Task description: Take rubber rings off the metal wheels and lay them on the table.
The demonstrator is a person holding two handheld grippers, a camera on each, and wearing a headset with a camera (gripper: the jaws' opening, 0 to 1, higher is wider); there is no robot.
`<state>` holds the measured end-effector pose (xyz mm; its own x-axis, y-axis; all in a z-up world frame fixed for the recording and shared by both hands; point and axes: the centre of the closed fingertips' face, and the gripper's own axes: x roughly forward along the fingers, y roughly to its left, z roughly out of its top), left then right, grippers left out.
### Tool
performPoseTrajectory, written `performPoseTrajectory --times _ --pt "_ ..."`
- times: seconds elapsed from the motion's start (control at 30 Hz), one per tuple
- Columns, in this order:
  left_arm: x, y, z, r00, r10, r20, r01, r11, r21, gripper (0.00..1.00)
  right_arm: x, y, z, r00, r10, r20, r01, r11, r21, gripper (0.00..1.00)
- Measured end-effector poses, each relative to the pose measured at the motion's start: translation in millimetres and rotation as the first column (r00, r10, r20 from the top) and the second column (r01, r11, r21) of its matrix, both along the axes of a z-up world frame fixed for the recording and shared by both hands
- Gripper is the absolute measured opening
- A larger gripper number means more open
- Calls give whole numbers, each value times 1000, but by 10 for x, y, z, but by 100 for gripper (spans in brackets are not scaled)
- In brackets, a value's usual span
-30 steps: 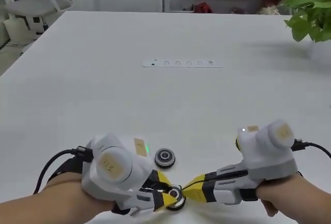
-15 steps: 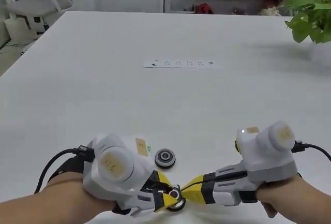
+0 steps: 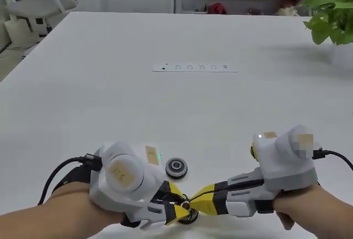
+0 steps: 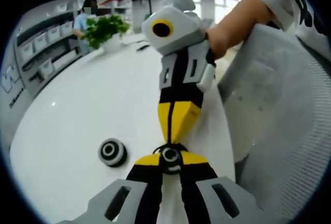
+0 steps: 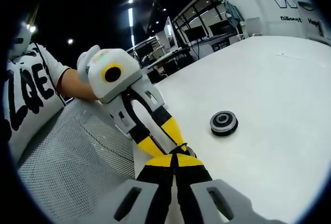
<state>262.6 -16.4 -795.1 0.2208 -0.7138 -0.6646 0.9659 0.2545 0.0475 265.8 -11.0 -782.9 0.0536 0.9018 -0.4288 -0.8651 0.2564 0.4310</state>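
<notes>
Both grippers on one wheel, right at the near edge of the desk

Your left gripper (image 4: 170, 158) is clamped on a small metal wheel (image 4: 170, 154) just above the desk's (image 3: 165, 112) near edge. Your right gripper (image 4: 173, 140) meets it nose to nose, jaws pinched together on what looks like the rubber ring (image 4: 163, 149) at that wheel's rim. A second wheel (image 3: 176, 166), black ring on it, lies flat just beyond them. The power strip (image 3: 194, 67) sits further up, toward the far edge.
</notes>
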Motion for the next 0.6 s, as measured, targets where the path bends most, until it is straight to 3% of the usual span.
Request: performPoseTrajectory --times 0.2,0.27,0.37,0.47,0.6 --pt "4 -2 3 1000 -15 7 15 1000 -5 13 27 -24 -26 1000 -14 -3 14 1000 -10 0" --pt "1 -10 9 997 -62 40 62 998 4 13 23 -22 -29 1000 -12 -4 12 1000 -12 0" --pt "3 -3 4 999 -41 5 41 999 -8 14 24 -27 -28 1000 -13 -6 13 1000 -10 0" --pt "-9 2 11 999 -49 6 49 999 -6 14 30 -30 -21 1000 -17 -8 17 1000 -6 0" --pt "-53 -1 64 998 -66 -17 66 997 -36 21 28 -26 -4 1000 -16 -14 17 1000 4 0"
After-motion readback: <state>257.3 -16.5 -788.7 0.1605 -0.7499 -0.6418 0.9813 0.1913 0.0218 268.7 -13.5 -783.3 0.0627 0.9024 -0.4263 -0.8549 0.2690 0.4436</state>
